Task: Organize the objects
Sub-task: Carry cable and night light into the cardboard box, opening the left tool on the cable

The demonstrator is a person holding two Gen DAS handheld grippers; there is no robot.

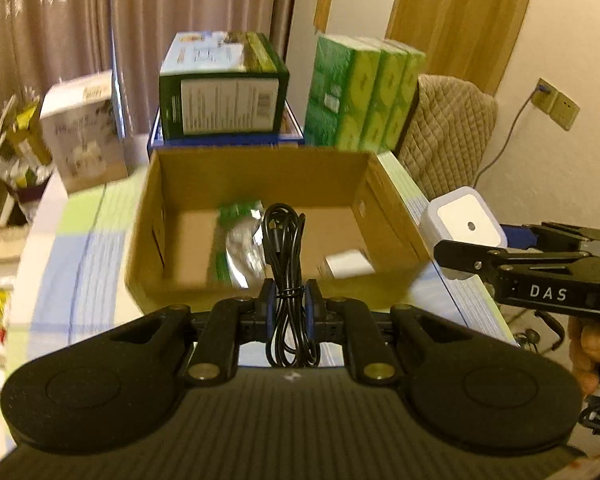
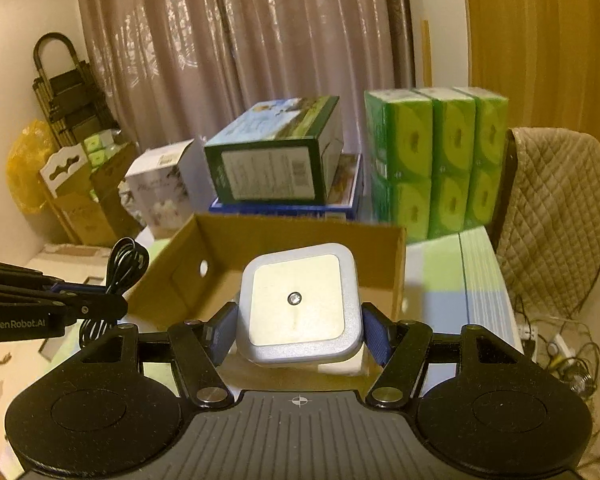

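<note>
Left gripper [image 1: 288,300] clamped tight on a bundled black cable [image 1: 286,240], loop standing up between the pads, tail hanging below. Straight ahead of it and lower: open cardboard box [image 1: 172,216] on the table [image 1: 80,240].

Left wrist view only: box floor visible, holding a green-and-clear packet [image 1: 240,240] just behind the cable and a small white block [image 1: 348,266] ahead to the right. Also only here: a hand [image 1: 588,348] on the right tool's grip, at the far right edge.

Right gripper [image 2: 298,328] closed on a white square nightlight [image 2: 298,304], pads pressing its two sides, flat face with a small centre sensor turned toward the camera. Held over the box's near edge; box floor mostly hidden behind it in this view.

Right wrist view only: folded black trolley and a yellow bag, far left against the wall.

Both views: beyond the box, a green carton [image 1: 224,96] lying on a flat blue box, green tissue packs [image 2: 436,160] to its right, a white box [image 2: 160,188] to its left. Each tool seen side-on in the other's view, beside one another, apart. Blurred edges throughout.
</note>
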